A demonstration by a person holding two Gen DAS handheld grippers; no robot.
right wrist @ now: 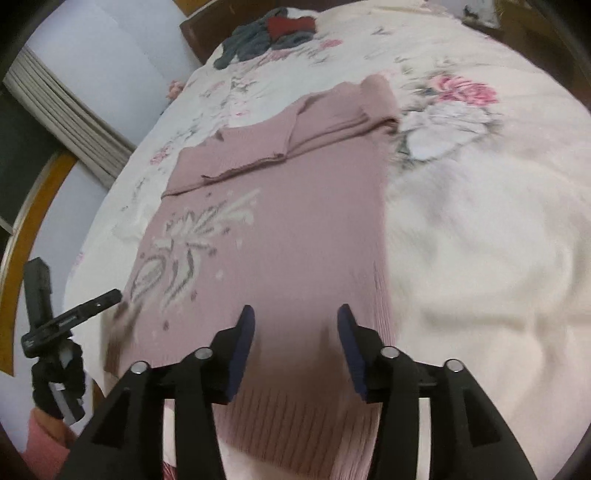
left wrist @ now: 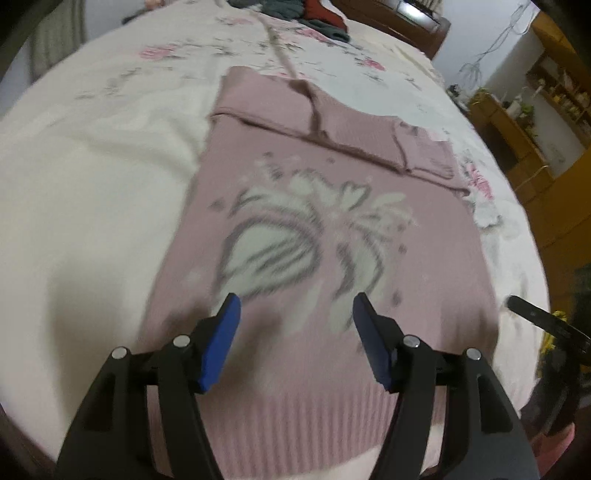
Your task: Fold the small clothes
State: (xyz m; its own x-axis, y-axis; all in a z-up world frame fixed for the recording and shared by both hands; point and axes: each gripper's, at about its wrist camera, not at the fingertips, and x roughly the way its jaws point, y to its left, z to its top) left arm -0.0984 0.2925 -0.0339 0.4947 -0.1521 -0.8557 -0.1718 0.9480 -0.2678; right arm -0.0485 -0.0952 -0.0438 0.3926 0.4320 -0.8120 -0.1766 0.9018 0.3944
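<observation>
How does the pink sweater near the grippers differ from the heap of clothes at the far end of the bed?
The pink sweater lies spread flat with its sleeves folded across the chest; the dark clothes pile is bunched and unfolded. The sweater is one pink piece with a pale knitted pattern; the pile mixes grey and red. The sweater's ribbed hem lies below the open left gripper and right gripper; the pile lies far off. Both rest on the floral bedspread.

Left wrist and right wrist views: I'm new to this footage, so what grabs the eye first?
A pink sweater with a white knitted motif lies flat on the floral bedspread, sleeves folded across its far end. Both tongs, left and right, hover open above its ribbed hem. A dark clothes pile sits at the bed's far end.
</observation>
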